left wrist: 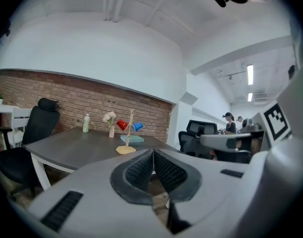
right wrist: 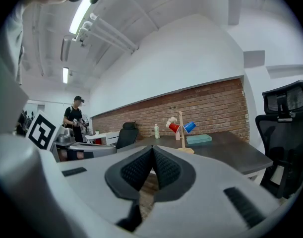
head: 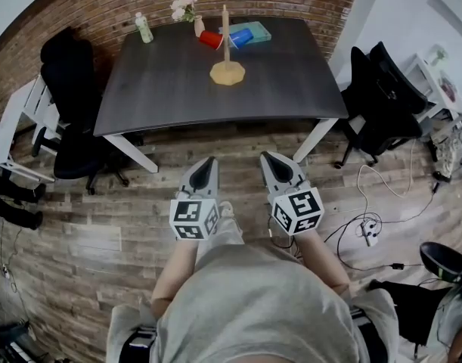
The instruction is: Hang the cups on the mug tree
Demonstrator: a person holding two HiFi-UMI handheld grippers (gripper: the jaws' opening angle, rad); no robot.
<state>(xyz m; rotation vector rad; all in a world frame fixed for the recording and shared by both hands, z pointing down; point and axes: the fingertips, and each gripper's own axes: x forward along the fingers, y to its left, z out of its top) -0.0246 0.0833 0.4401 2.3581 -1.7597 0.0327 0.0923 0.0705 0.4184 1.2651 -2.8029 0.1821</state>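
Observation:
A wooden mug tree (head: pixel 227 59) stands near the far middle of the dark table (head: pixel 170 89). A red cup (head: pixel 210 39) hangs on its left peg and a blue cup (head: pixel 241 37) on its right peg. Both cups also show in the gripper views: red cup (left wrist: pixel 122 125), blue cup (left wrist: pixel 137 127), red cup (right wrist: pixel 174 127), blue cup (right wrist: pixel 189 127). My left gripper (head: pixel 205 166) and right gripper (head: pixel 274 162) are held side by side over the floor, well short of the table's near edge. Both are shut with nothing between the jaws.
A teal book (head: pixel 255 32), a small vase of flowers (head: pixel 187 9) and a pale green bottle (head: pixel 144 28) sit at the table's far edge. Black office chairs stand left (head: pixel 68 104) and right (head: pixel 382 104). Cables (head: pixel 367 225) lie on the floor at right.

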